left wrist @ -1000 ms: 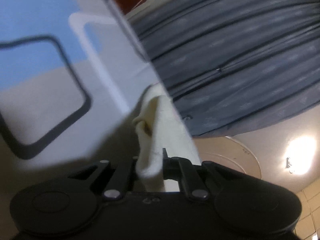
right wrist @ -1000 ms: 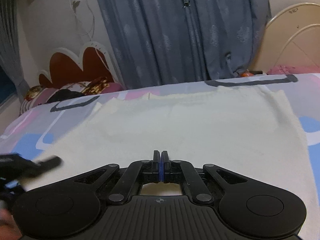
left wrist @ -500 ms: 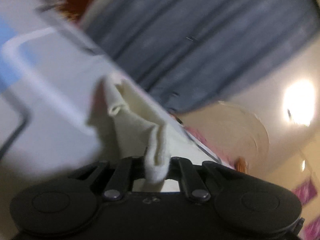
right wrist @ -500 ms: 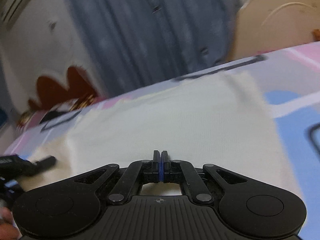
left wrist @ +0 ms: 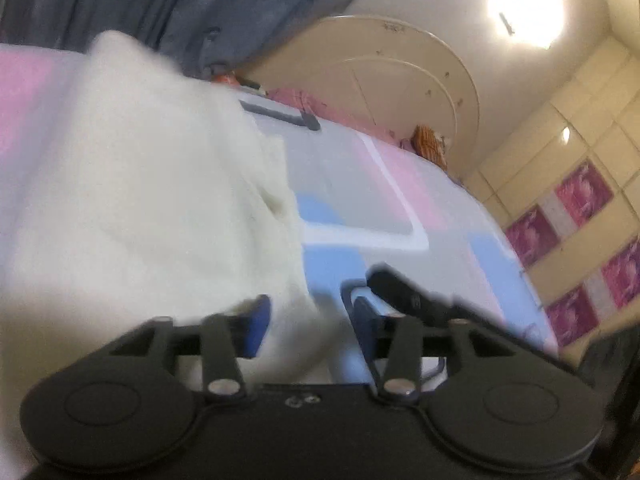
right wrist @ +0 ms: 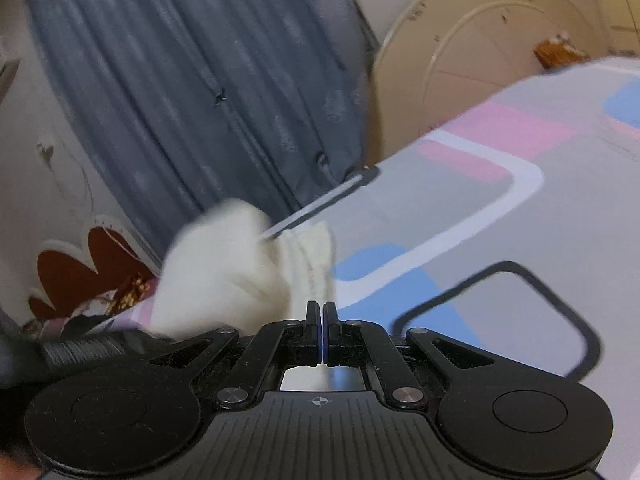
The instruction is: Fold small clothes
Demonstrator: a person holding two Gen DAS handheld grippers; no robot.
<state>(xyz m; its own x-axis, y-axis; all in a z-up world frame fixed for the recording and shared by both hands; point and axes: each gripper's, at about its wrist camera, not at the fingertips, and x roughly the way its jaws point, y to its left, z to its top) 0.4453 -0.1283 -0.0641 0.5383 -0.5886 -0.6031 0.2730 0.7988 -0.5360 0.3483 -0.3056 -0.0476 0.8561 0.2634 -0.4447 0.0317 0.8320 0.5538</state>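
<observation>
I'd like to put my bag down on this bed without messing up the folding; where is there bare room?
The patterned sheet lies bare to the right of the cream garment, out toward the round board. It is crowded around the garment: the left gripper is opening with cloth between its jaws, and the right gripper, shut, is close beside it.

I see a bed with pastel sheet, blue-grey curtain, round cream board, bright ceiling light, tiled wall.
</observation>
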